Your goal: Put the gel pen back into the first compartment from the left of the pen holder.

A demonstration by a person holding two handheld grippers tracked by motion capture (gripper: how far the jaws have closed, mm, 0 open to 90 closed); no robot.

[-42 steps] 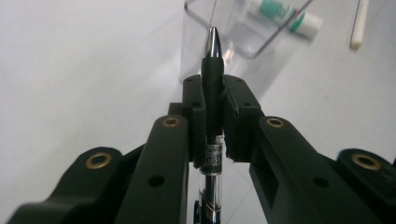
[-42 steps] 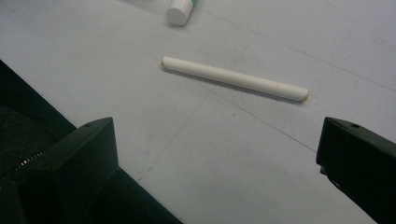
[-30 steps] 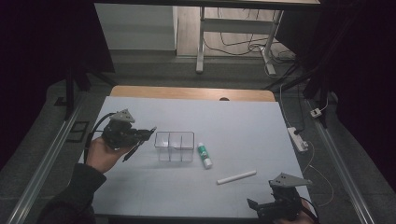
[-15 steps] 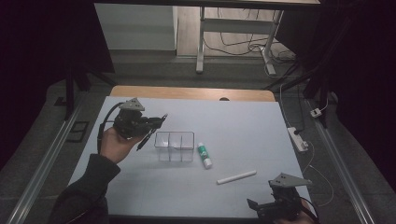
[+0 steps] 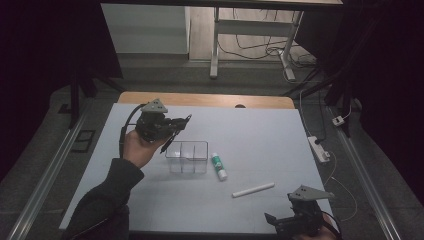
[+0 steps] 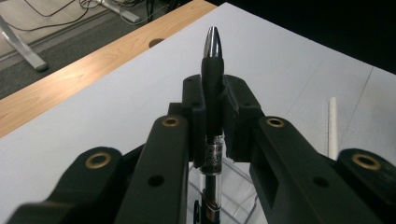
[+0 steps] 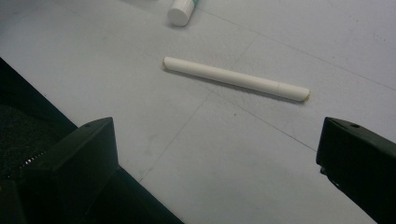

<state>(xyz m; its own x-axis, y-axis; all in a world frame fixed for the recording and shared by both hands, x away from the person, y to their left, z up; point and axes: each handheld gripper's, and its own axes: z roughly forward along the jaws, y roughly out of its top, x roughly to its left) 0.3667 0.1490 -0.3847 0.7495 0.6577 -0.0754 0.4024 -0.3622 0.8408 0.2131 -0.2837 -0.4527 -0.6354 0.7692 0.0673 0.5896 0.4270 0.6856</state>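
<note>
Lifted up and back since a second earlier, the left tongs point(image 5: 175, 131) carried the pen point(image 6: 212, 93) from the near-left of the clear divided tray point(image 5: 187, 157) to hover above its far-left corner.

Those tongs were clamped on the pen's black barrel, its silver tip pointing out past the jaws and its clear lower section trailing down toward the tray. The pen looked light, stiff and smooth, so a grip across the black barrel should keep it from slipping or swinging. Over the same second the right tongs point(image 7: 215, 163) had not moved: they sat wide apart and empty at the table's point(image 5: 260, 125) near right edge, near the white stick point(image 7: 236, 78), which lay flat. A glue stick point(image 5: 218, 166) lay just right of the tray.
</note>
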